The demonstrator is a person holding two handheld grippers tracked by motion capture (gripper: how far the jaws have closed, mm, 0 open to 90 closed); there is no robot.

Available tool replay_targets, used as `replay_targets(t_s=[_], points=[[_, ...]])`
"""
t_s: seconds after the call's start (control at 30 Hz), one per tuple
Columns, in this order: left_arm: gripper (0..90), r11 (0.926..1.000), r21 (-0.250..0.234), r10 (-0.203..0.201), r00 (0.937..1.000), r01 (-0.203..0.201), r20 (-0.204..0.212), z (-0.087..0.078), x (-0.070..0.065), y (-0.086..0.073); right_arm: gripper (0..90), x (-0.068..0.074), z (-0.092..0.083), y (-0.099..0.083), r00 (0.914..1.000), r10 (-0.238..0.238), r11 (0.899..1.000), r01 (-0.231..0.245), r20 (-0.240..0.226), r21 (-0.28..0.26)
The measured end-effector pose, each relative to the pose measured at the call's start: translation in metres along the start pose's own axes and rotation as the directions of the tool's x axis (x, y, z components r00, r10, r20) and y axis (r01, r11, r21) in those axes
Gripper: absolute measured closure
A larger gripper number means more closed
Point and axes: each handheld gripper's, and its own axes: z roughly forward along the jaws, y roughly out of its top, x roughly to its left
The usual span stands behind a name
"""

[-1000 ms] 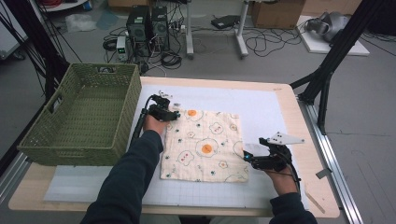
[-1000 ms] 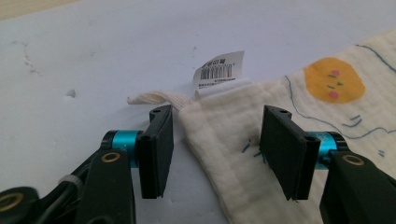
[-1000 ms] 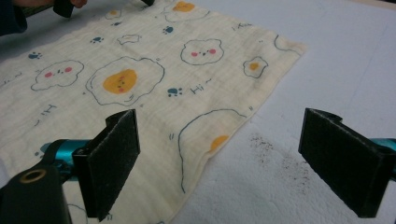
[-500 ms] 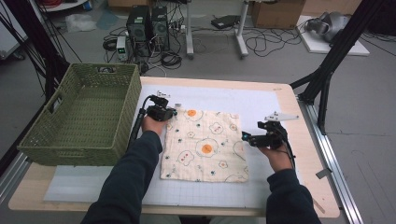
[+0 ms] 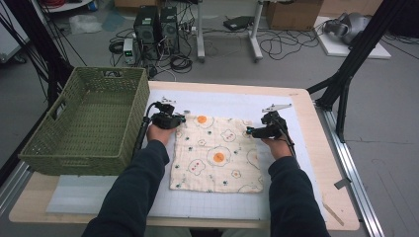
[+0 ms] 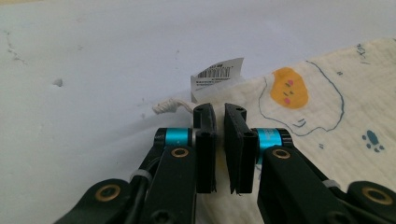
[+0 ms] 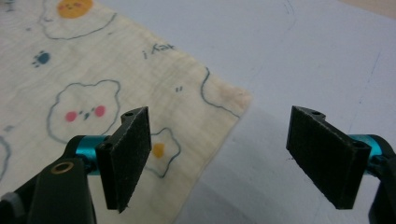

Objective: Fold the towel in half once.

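A cream cloth (image 5: 217, 155) printed with fried eggs and bears lies flat on the white mat (image 5: 237, 101). My left gripper (image 5: 184, 118) is at its far left corner, jaws pressed together on the cloth's edge (image 6: 327, 93) just below a barcode label (image 6: 217, 74) and a knotted thread. My right gripper (image 5: 249, 131) hovers at the far right corner (image 7: 233, 98), jaws wide apart with nothing between them. The left jaw is over the cloth (image 7: 93, 70) and the right jaw over bare mat.
A green wicker basket (image 5: 111, 73) stands at the table's left, close to my left forearm. The wooden table edge (image 5: 316, 148) runs along the right. Beyond the table are computer towers, cables and black stand legs on the floor.
My right gripper has moved away from me along the cloth's right edge, from near its middle up to the far right corner. The left gripper has stayed at its corner.
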Motion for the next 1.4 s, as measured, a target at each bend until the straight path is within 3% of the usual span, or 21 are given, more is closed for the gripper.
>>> replay_targets(t_s=[0.07,0.17,0.23,0.3,0.4,0.6,0.63,0.7,0.77,0.9,0.97,1.07,1.2,1.33,1.4], points=[[82.3,1.0000,0.001,0.007,1.0000,-0.007,0.003,-0.001,-0.001,0.000,28.4,-0.001,0.006,0.002,1.0000,0.005,1.000,-0.005,0.006,0.013],[82.4,0.9999,-0.001,0.015,0.9999,-0.015,0.004,-0.002,-0.003,0.001,38.3,-0.001,0.013,0.009,0.9986,-0.006,0.999,0.004,0.053,0.039],[82.4,1.0000,-0.003,0.009,0.9999,-0.009,0.006,-0.003,-0.003,0.002,42.3,-0.003,0.015,0.013,0.9971,0.009,1.000,-0.011,0.075,0.025],[82.5,1.0000,-0.001,0.008,0.9999,-0.008,0.009,-0.003,-0.002,0.002,44.9,-0.005,0.017,0.015,0.9963,0.041,0.999,-0.042,0.076,0.011],[82.5,1.0000,-0.008,0.000,1.0000,0.000,0.010,-0.004,-0.001,0.002,48.9,-0.005,0.022,0.016,0.9974,0.048,0.999,-0.049,0.053,0.018],[82.6,1.0000,-0.002,0.005,0.9999,-0.005,0.012,-0.003,-0.001,0.001,55.5,-0.001,0.034,0.013,0.9990,0.018,0.997,-0.021,0.041,0.070],[82.7,1.0000,0.000,0.006,0.9999,-0.006,0.013,-0.003,-0.001,0.001,56.7,-0.001,0.034,0.013,0.9987,0.031,0.997,-0.034,0.039,0.066],[83.1,0.9999,0.011,0.013,0.9999,-0.013,0.011,-0.004,0.000,0.000,65.4,-0.002,0.033,0.013,0.9990,0.027,0.997,-0.030,0.036,0.065],[83.9,0.9996,0.012,0.024,0.9997,-0.024,0.008,-0.004,0.000,0.000,82.2,0.000,0.032,0.013,0.9990,0.035,0.997,-0.037,0.028,0.072],[84.6,0.9995,-0.009,0.030,0.9996,-0.030,0.002,-0.008,0.000,0.002,85.8,0.004,0.032,0.013,0.9988,0.026,0.997,-0.029,0.042,0.069],[84.7,0.9975,-0.056,0.043,0.9990,-0.043,-0.013,-0.014,-0.002,0.007,86.0,0.004,0.027,0.016,0.9974,0.020,0.999,-0.023,0.070,0.042],[85.0,0.9899,-0.138,0.030,0.9994,-0.032,-0.016,-0.025,-0.002,0.015,86.2,0.003,0.013,0.022,0.9946,0.021,0.999,-0.016,0.101,-0.048],[84.9,0.9846,-0.173,0.023,0.9997,-0.021,0.007,-0.037,0.000,0.018,86.1,0.005,0.001,0.027,0.9962,0.027,0.993,-0.018,0.082,-0.114],[84.8,0.9830,-0.180,0.043,0.9982,-0.034,0.042,-0.048,-0.006,0.019,86.1,0.012,-0.012,0.028,0.9974,-0.009,0.990,0.019,0.071,-0.138],[84.7,0.9778,-0.205,0.055,0.9972,-0.043,0.052,-0.052,-0.011,0.014,86.0,0.014,-0.018,0.026,0.9984,-0.009,0.989,0.017,0.055,-0.149]])
